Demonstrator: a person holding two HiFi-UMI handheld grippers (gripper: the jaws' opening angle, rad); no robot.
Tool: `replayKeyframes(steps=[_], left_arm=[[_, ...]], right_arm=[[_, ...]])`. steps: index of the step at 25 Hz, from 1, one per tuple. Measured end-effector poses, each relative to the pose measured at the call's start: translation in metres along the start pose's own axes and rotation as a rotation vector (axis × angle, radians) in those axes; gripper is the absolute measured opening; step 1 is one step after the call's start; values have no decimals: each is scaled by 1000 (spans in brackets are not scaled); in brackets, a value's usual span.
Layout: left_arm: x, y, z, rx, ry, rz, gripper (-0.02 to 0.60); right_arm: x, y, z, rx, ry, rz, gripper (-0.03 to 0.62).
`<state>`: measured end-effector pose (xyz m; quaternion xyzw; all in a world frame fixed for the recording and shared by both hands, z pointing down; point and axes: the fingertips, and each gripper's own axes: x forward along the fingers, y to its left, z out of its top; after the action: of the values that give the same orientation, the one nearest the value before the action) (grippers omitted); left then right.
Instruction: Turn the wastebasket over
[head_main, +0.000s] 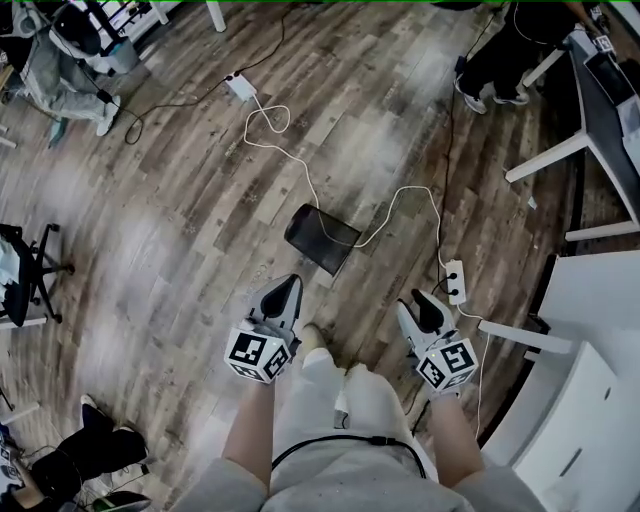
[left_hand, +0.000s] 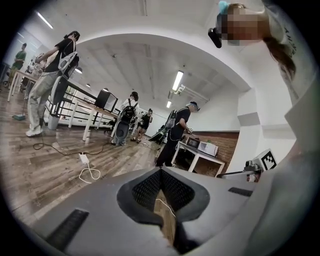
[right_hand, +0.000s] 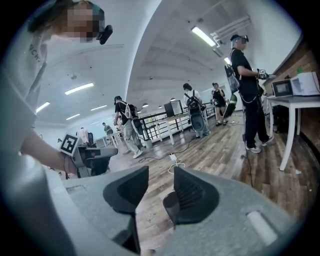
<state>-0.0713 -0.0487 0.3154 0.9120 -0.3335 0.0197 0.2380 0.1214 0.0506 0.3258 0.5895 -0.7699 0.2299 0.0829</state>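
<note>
The black mesh wastebasket (head_main: 322, 238) lies on its side on the wood floor, just ahead of both grippers in the head view. My left gripper (head_main: 292, 283) hangs a little short of it on the left, jaws pressed together with nothing between them; in the left gripper view (left_hand: 161, 170) only floor and a white cable show through the slit. My right gripper (head_main: 415, 298) is to the basket's right and nearer to me, open and empty (right_hand: 161, 172). A dark rounded shape (right_hand: 170, 207) low in its gap may be the basket.
A white cable (head_main: 300, 170) loops over the floor and runs behind the basket to a power strip (head_main: 455, 280). White tables (head_main: 590, 300) stand at the right, an office chair (head_main: 25, 270) at the left. People (left_hand: 177, 132) stand further off.
</note>
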Motion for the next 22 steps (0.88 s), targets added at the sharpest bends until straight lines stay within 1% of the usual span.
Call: replayKeyframes(steps=[5, 9, 13, 17, 20, 22], left_arm=[[28, 1, -33, 5, 17, 8, -2], [53, 8, -67, -13, 13, 19, -2], [80, 21, -102, -26, 6, 66, -2], [105, 37, -143, -59, 13, 119, -2], [124, 36, -171, -71, 36, 132, -2], [137, 37, -188, -60, 54, 150, -2]], right_arm=[[23, -27, -24, 2, 22, 38, 152], [45, -55, -60, 16, 46, 77, 152], [77, -84, -99, 4, 98, 136, 152], [110, -108, -132, -29, 160, 204, 152], [124, -131, -153, -21, 180, 221, 152], [134, -145, -167, -19, 188, 229, 152]])
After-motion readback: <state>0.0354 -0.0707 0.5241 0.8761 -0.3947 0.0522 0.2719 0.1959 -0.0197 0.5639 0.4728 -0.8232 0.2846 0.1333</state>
